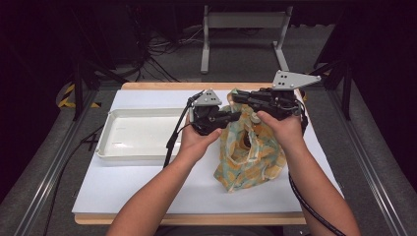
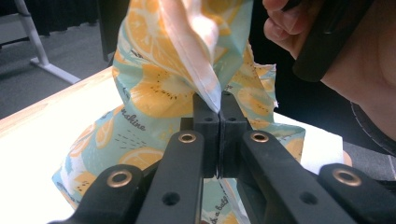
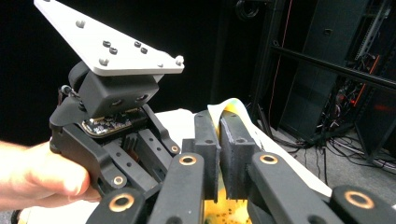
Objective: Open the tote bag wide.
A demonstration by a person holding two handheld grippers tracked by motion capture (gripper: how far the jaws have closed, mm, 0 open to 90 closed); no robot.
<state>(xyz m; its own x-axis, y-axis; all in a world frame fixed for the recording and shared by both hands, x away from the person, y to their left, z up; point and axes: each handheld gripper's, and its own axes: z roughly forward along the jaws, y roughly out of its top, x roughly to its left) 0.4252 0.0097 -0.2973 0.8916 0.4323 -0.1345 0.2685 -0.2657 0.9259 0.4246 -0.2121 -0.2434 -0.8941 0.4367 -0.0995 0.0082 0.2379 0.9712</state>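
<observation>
Holding a thin cloth printed with orange slices on pale teal [image 1: 248,152], both grippers hover above the white-topped table [image 1: 147,182], the fabric's upper edge lifted between them while its lower part trails down onto the surface. The left gripper [image 2: 218,109] has its black fingers pressed together on a fold of the cloth, and the right gripper [image 3: 220,128] likewise pinches a pale hem that pokes up between its near-closed fingers. A shallow white rectangular plastic tray [image 1: 110,142] sits to the left, apart from the cloth. The main risk, I judge, is that each grip catches only a narrow sliver of hem: pulling the hands apart sharply could slide the slick fabric out of one pinch, dropping that corner. Bunched layers could also leave a twisted spread, and the dragging tail might snag the tray's rim.
</observation>
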